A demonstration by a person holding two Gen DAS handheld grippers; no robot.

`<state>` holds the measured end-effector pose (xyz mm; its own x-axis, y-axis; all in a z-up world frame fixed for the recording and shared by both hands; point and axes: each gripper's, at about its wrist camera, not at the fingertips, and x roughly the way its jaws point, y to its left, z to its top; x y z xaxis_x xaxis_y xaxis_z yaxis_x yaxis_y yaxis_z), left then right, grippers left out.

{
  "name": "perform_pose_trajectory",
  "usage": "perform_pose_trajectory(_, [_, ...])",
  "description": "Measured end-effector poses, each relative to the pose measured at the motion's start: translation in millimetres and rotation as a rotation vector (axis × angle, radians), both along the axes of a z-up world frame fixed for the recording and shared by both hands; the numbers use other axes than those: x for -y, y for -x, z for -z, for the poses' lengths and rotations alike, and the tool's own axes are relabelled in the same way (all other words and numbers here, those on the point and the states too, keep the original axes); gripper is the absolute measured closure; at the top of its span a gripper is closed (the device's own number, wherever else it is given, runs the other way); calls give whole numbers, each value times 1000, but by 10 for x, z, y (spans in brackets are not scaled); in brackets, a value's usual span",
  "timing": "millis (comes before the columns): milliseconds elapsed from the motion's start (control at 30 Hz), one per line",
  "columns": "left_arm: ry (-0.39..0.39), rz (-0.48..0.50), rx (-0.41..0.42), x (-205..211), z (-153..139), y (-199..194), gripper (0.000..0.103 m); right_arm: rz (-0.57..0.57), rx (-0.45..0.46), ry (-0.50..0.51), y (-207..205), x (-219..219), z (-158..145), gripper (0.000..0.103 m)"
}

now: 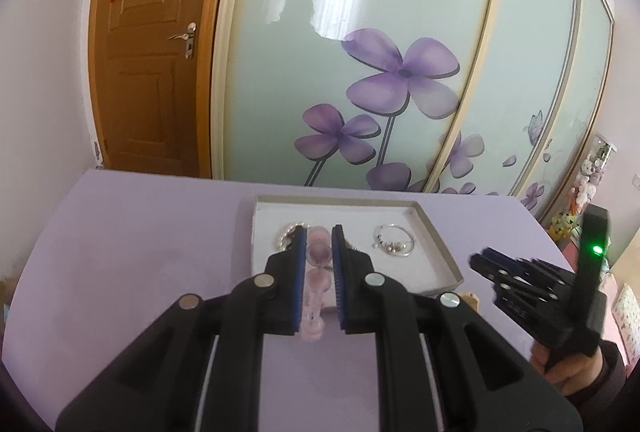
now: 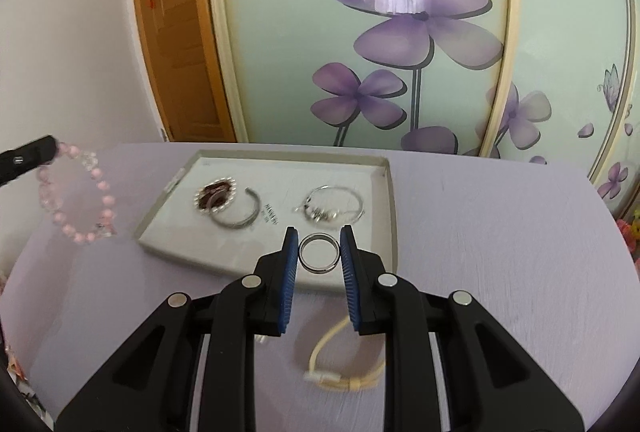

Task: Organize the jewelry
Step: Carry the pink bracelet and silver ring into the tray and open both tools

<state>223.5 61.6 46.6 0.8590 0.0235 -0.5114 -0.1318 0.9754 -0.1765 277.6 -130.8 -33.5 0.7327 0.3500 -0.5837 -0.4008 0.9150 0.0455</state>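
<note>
The pink bead bracelet [image 2: 76, 194] hangs from the closed left hand-held gripper [image 1: 319, 232], in the air above the lilac worktop [image 2: 500, 232] and just left of the white tray [image 2: 390, 192]. The right hand-held gripper [image 2: 319, 246] is closed on a silver ring [image 2: 319, 253], which it holds over the near edge of the tray. I think the main risk is with the ring: the pads press only its thin rim, so a small tilt could let it slip out and roll off the worktop. The bracelet swings freely and may catch the tray wall when it is lowered. Inside the tray already lie a dark brooch with pearls [image 2: 215, 197], an open silver bangle [image 2: 236, 212] and a silver charm bracelet [image 2: 332, 208], so free space is limited. A cream cord bracelet [image 2: 344, 372] is not yet sorted, on the worktop below the right gripper.
</note>
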Motion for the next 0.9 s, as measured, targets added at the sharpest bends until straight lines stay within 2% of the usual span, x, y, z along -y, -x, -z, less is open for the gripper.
perform_pose_trajectory(233, [2,24,-6,21,-35,-346,90,1,-97,15,-551,-177,204,81])
perform_pose_trajectory(433, [2,47,-17,69,-22,-572,90,13,-137,17,-787,-249,343,81])
perform_pose_trajectory(567, [8,58,-30,96,24,-691,90,2,-158,-6,-820,-248,376,79])
perform_pose_trajectory(633, [8,63,-39,101,69,-739,90,-1,-162,-18,-808,-228,378,69])
perform_pose_trajectory(700, [6,65,-46,112,109,-758,90,-3,-151,-18,-782,-208,368,64])
perform_pose_trajectory(900, [23,71,-71,125,200,-885,90,-2,-131,-10,-741,-154,346,64])
